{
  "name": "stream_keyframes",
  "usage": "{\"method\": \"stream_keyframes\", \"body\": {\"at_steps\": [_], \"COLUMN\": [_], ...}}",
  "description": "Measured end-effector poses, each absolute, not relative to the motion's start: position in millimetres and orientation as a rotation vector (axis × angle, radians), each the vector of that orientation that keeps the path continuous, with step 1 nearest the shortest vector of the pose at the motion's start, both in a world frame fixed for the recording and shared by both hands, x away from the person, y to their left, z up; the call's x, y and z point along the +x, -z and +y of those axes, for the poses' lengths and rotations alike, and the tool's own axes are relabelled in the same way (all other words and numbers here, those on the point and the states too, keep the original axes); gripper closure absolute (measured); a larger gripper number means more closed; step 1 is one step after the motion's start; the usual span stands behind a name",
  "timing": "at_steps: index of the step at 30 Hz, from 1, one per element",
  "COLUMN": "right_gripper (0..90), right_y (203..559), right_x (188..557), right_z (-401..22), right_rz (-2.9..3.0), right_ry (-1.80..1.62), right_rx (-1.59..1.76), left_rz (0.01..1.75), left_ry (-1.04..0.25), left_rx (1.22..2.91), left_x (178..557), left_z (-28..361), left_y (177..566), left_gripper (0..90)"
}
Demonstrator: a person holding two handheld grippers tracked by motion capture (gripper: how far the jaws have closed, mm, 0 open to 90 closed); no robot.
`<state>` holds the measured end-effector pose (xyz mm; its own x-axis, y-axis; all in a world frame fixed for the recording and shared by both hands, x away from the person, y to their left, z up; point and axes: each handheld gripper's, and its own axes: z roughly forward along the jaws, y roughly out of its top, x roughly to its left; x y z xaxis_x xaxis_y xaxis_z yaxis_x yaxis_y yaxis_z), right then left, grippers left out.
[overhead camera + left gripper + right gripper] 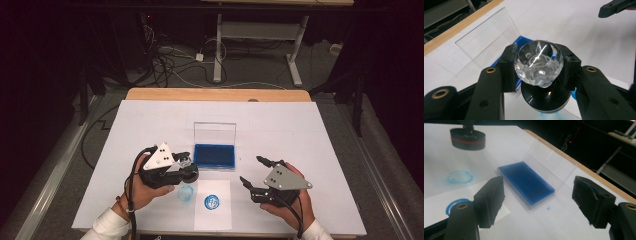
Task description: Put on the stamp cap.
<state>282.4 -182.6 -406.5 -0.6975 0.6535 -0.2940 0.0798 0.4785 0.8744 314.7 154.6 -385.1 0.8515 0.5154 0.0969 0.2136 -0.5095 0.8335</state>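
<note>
A round stamp with a clear faceted handle [538,61] and a black base [545,100] hangs just above the table, and my left gripper [185,167] is shut on the handle. Just beyond it lies a blue ink pad [215,155] in a clear case, its lid [215,132] standing open. A white paper sheet [212,220] near the front edge bears a blue round print [212,201]. My right gripper [251,170] hovers open to the right of the pad, its pads [490,200] with nothing between them, pointing at the ink pad [526,181]. The stamp's base [467,138] hangs at the upper left of the right gripper view.
A faint blue ring [186,192] marks the white table cover [150,125] left of the paper. The wooden table edge [215,94] runs along the back. Beyond it are a floor with cables and another table's legs [218,55].
</note>
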Motion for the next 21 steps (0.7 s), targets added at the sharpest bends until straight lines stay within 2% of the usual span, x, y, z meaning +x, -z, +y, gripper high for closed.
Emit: {"method": "stream_keyframes", "body": {"at_steps": [21], "right_gripper": [25.8], "right_y": [417.4], "right_x": [276.1], "right_z": [-218.2], "right_rz": [2.088], "right_ry": [-1.144], "right_rx": [0.718], "left_rz": [0.557], "left_ry": [-0.445], "left_rx": [2.092], "left_x": [323.3], "left_z": [165.6], "left_y": [381.4], "left_gripper": [54.8]}}
